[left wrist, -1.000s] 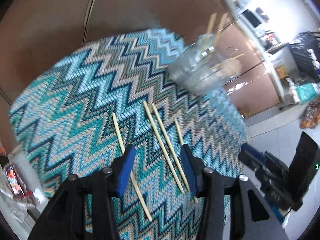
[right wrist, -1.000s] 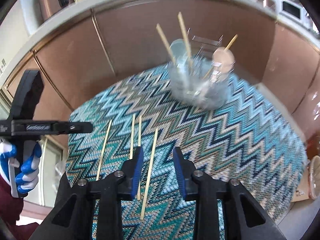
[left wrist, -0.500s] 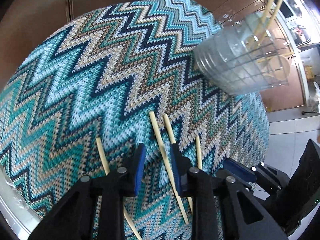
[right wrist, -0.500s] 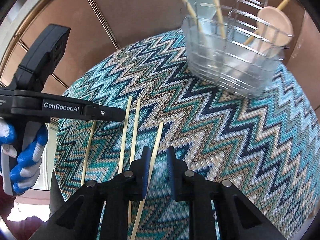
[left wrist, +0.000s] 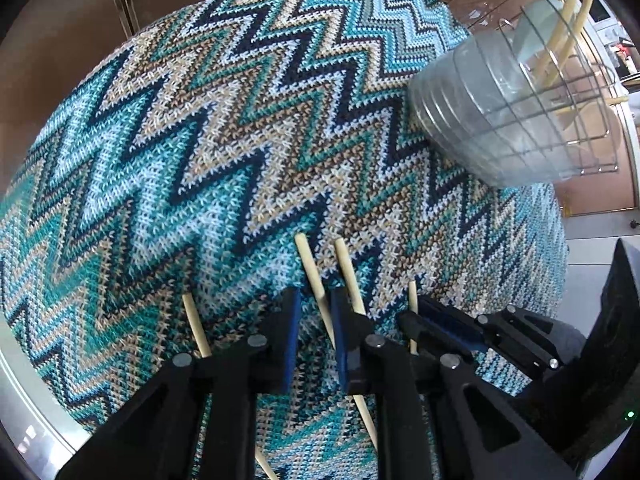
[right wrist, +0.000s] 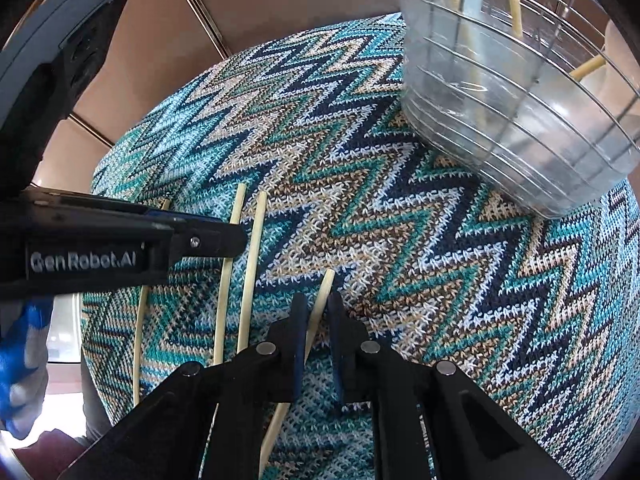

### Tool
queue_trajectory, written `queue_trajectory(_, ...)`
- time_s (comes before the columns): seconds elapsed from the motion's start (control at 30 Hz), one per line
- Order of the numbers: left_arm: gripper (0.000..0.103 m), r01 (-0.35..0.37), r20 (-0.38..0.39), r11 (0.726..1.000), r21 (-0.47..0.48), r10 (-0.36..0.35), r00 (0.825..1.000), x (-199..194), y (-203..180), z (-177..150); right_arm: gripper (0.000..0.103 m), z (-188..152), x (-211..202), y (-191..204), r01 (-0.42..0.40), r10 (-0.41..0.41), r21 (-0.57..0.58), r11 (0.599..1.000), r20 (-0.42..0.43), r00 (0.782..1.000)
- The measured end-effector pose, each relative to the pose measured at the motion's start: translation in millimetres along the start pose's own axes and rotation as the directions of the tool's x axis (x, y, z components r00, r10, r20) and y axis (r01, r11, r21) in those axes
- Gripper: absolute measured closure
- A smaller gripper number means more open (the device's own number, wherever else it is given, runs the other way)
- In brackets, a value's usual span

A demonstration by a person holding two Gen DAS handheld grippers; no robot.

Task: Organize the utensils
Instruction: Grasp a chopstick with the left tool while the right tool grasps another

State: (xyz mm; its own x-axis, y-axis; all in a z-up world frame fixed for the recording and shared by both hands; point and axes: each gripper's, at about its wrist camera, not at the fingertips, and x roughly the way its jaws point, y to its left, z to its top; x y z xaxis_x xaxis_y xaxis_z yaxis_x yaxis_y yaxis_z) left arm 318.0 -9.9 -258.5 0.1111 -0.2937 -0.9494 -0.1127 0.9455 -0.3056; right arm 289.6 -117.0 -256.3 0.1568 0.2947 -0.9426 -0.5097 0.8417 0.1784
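Four bare wooden chopsticks lie near one another on a zigzag-knit cloth (left wrist: 180, 140), all pointing roughly the same way, away from the cameras. The rightmost chopstick (right wrist: 326, 284) sits between the blue pads of the right tool (right wrist: 317, 300), whose jaws are pinched down onto it with almost no gap showing, close to the stick's far end. The stick lies flat on the cloth.

Two places to the left, the second chopstick (left wrist: 310, 268) runs between the jaws of the left tool (left wrist: 315, 296). Those jaws are closing. A clear gap stays on the left side of the stick, while the right pad is at or just beside it, so it is not clamped. The third chopstick (left wrist: 348, 268) passes under the left tool's right finger, outside the jaws. The leftmost chopstick (left wrist: 192, 320) lies apart, on the other side of that tool.

Both tools point steeply down at the cloth and stand side by side. A blue-and-white gloved hand (right wrist: 20, 360) grips the left tool's handle.

Well beyond the loose sticks, towards the far right of the cloth, stands a wire utensil holder (right wrist: 500, 120) with a clear plastic liner. More chopsticks and pale spoons stand in it. The cloth drapes a round bench (left wrist: 24, 392), with brown cabinet panels behind.
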Motion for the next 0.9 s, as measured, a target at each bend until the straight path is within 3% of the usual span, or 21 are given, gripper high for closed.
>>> queue_trajectory(0.17,0.095,-0.013,0.013,1.0,-0.011,0.013,1.0,6,-10,-1,0.095,5,5,6,0.011,-0.011,-0.001,1.0,0.0,1.0)
queue_trajectory(0.53,0.099,0.099,0.129,0.994,-0.043,-0.093,0.987,-14,7,-22,0.097,-31,-35,1,-0.013,0.01,0.04,0.999,0.091,0.996)
queue_trajectory(0.73,0.099,0.173,0.249,0.985,-0.014,-0.164,0.955,-43,11,-45,0.097,-55,-73,1,-0.012,-0.002,0.069,0.998,0.21,0.978)
queue_trajectory(0.9,0.099,0.197,0.349,0.979,0.046,-0.2,0.915,-71,11,-68,0.097,-80,-105,0,-0.016,-0.02,0.114,0.993,0.307,0.952)
